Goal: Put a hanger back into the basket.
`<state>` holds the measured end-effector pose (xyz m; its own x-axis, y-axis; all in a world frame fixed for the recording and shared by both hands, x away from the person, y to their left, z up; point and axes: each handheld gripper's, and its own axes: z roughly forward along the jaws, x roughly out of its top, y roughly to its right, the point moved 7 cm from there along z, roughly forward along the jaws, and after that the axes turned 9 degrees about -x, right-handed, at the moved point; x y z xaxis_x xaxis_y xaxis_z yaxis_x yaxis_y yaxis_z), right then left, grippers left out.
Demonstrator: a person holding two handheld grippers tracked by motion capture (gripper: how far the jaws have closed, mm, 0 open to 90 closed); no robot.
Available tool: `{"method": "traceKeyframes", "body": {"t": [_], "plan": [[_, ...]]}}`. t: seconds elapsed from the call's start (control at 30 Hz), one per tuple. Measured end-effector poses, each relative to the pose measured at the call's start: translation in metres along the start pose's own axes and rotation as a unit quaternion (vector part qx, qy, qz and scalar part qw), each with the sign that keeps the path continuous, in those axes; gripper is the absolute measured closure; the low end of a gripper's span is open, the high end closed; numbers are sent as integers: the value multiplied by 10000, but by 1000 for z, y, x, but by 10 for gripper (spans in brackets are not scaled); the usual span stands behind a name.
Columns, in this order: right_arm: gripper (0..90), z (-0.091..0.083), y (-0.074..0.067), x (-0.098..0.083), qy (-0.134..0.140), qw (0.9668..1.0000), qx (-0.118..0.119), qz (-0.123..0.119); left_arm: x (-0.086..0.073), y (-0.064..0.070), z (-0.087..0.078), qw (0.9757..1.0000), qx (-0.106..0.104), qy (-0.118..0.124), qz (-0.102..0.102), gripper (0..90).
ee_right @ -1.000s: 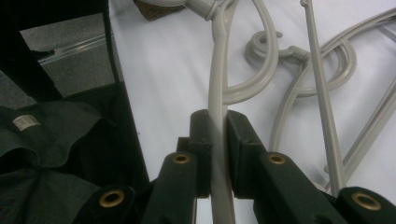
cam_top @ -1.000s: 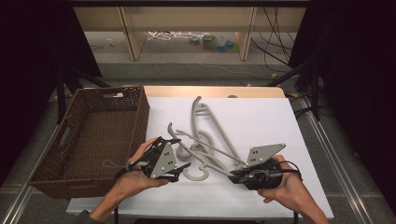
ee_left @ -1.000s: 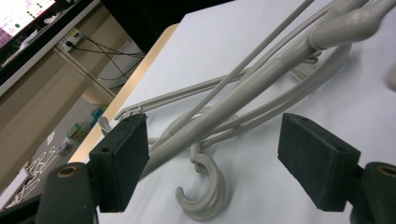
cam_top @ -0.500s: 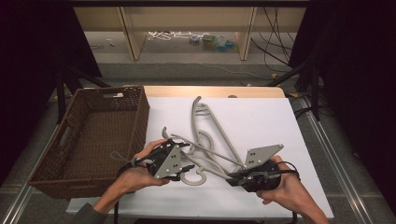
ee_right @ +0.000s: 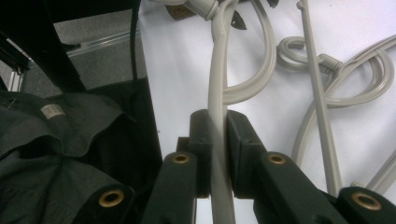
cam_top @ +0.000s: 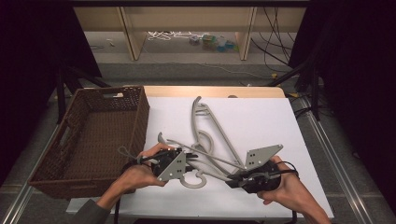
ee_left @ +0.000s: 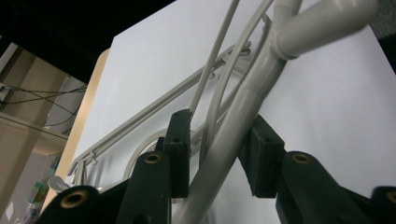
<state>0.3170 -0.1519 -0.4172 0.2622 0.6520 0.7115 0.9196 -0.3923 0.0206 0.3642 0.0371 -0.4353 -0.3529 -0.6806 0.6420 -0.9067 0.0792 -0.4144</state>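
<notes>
- Wicker basket (cam_top: 88, 140): brown woven, rectangular, with deep walls and a handle slot in its near-left wall. It stands to the left of the left gripper's fingers, just beside the hand that holds that gripper.
- Left gripper (cam_top: 187, 161): black body with a grey three-cornered plate on top. Its jaws have just been closing; in the left gripper view the thick round arm of a grey plastic hanger (ee_left: 243, 121) runs slantwise between the two black pads (ee_left: 180, 149). The right pad touches the tube; whether the left pad presses on it cannot be told for certain.
- Hangers (cam_top: 210, 140): smooth grey plastic, with rounded tubes, curled hooks and thin straight bars. Several lie tangled and crossed on the white table sheet (cam_top: 261, 121), between and beyond both sets of fingers.
- Right gripper (cam_top: 236, 179): same build. In the right gripper view its pads (ee_right: 240, 140) are clamped flat on a slim grey hanger bar (ee_right: 217, 93), which rises straight out from between them toward a hook.
</notes>
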Motion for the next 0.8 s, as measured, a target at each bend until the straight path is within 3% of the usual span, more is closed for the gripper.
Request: {"method": "traceKeyframes", "body": {"t": [0.07, 0.17, 0.3, 0.37, 0.43, 0.53, 0.6, 0.67, 0.7, 0.73, 0.77, 0.8], "plan": [[820, 0, 0, -1, 7, 10000, 17, -9, 0, 1, 0, 9998, -38, -131, 158, 682], [821, -3, 4, 0, 130, 9999, 18, -53, 2, 2, -1, 9997, -49, -40, 228, 722], [809, -9, 8, 1, 282, 9996, 55, -47, 6, 2, -3, 9997, -94, -50, 240, 746], [783, -10, 12, 2, 330, 9994, -66, -67, 6, 2, -2, 9997, -140, -65, 206, 760], [752, -11, 16, 2, 377, 9991, -171, -47, 8, 4, -1, 9998, -195, -38, 20, 770], [718, -12, 21, 2, 410, 9986, -343, 7, 9, 5, 0, 9996, -262, -119, -52, 785], [570, -16, 29, 6, 506, 9960, -724, 160, 9, 5, 2, 9992, -276, -131, -275, 792], [494, -21, 35, 9, 622, 9928, -952, 383, 6, -2, -1, 9979, -172, -217, -590, 793], [456, -24, 40, 10, 732, 9899, -1117, 471, 6, -2, -1, 9979, -172, -217, -590, 793], [436, -27, 44, 12, 867, 9871, -1229, 545, 4, -6, -2, 9959, -49, -179, -883, 793], [436, -27, 44, 12, 867, 9871, -1229, 545, 4, -6, -2, 9959, -49, -179, -883, 793], [370, -33, 50, 13, 1009, 9810, -1495, 718, 1, -11, -4, 9923, 45, -166, -1226, 793]]}}
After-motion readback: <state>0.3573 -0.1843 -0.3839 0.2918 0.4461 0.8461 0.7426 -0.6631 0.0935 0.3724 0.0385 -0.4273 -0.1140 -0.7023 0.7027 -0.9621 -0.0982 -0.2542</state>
